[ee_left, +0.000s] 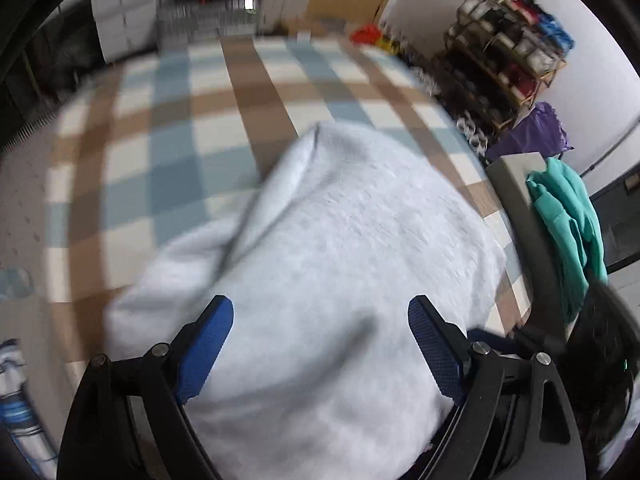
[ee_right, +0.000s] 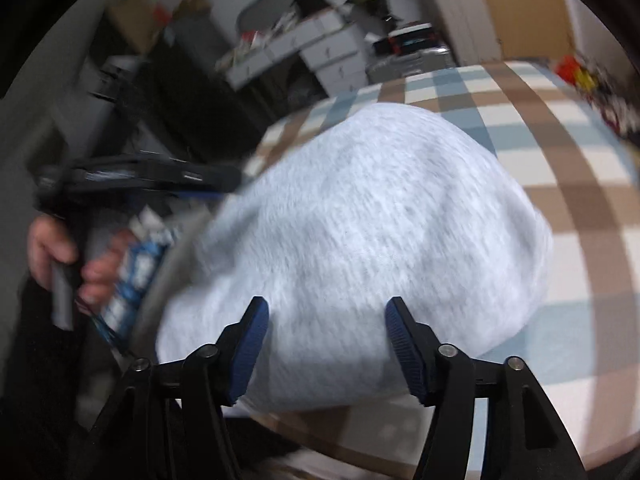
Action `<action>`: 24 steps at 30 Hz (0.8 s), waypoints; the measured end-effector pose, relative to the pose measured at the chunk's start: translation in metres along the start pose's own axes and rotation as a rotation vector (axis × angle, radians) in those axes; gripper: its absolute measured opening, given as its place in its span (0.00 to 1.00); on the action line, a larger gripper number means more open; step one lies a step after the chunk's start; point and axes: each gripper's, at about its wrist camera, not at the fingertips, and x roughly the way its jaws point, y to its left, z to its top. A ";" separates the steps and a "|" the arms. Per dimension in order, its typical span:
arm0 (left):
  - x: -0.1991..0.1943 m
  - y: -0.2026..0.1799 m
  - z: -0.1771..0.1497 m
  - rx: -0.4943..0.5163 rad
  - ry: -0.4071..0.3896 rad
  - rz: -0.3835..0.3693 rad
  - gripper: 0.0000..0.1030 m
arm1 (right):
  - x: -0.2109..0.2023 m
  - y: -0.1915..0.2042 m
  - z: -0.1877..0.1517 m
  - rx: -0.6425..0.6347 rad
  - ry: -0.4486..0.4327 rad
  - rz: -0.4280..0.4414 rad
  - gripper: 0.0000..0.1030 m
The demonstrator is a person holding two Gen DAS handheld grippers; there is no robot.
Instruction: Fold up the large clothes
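A pale grey fleece garment lies bunched in a rounded heap on the checked tablecloth. My left gripper hangs over its near part, pointing steeply down. Its blue pads stand wide apart and do not press on the cloth. In the right wrist view the same garment fills the middle. My right gripper is open just above its near edge, with cloth showing between the pads but not pinched. The picture is motion-blurred.
A teal garment hangs over a grey chair back at the table's right. Behind it stand a shoe rack and a purple bag. White drawers lie beyond the table. A person's hand holds the other gripper's handle at left.
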 end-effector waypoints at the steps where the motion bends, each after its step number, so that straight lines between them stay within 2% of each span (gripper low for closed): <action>1: 0.012 0.008 0.005 -0.025 0.031 -0.005 0.84 | -0.003 -0.007 -0.003 0.042 -0.031 0.049 0.67; 2: 0.026 0.018 0.007 -0.063 0.061 0.030 0.84 | -0.004 -0.018 -0.006 0.078 -0.059 0.116 0.67; 4: 0.043 0.032 0.009 -0.100 0.085 0.055 0.86 | -0.008 -0.031 -0.008 0.141 -0.062 0.188 0.66; 6: 0.052 0.043 0.008 -0.125 0.087 0.072 0.95 | -0.012 -0.037 -0.007 0.188 -0.059 0.219 0.66; 7: 0.054 0.050 0.008 -0.154 0.108 0.040 0.95 | -0.014 -0.037 -0.008 0.194 -0.053 0.219 0.66; 9: 0.045 0.052 0.010 -0.146 0.126 0.035 0.95 | -0.017 -0.034 -0.010 0.191 -0.035 0.211 0.66; 11: 0.030 0.052 0.015 -0.109 0.110 0.112 0.93 | -0.023 -0.029 -0.018 0.200 -0.015 0.215 0.68; 14: -0.004 0.054 0.020 -0.024 0.007 0.271 0.94 | -0.032 -0.028 -0.036 0.254 -0.013 0.252 0.72; 16: -0.006 0.063 0.019 -0.003 0.008 0.328 0.94 | -0.031 -0.032 -0.045 0.292 -0.009 0.261 0.79; 17: 0.000 0.069 0.017 -0.003 0.036 0.334 0.94 | -0.026 -0.035 -0.046 0.307 0.005 0.253 0.79; 20: 0.022 0.081 0.012 -0.050 0.118 0.287 0.94 | -0.005 -0.038 -0.046 0.331 0.082 0.201 0.79; 24: 0.029 0.085 0.009 -0.062 0.150 0.204 0.94 | 0.013 -0.047 -0.035 0.381 0.119 0.173 0.79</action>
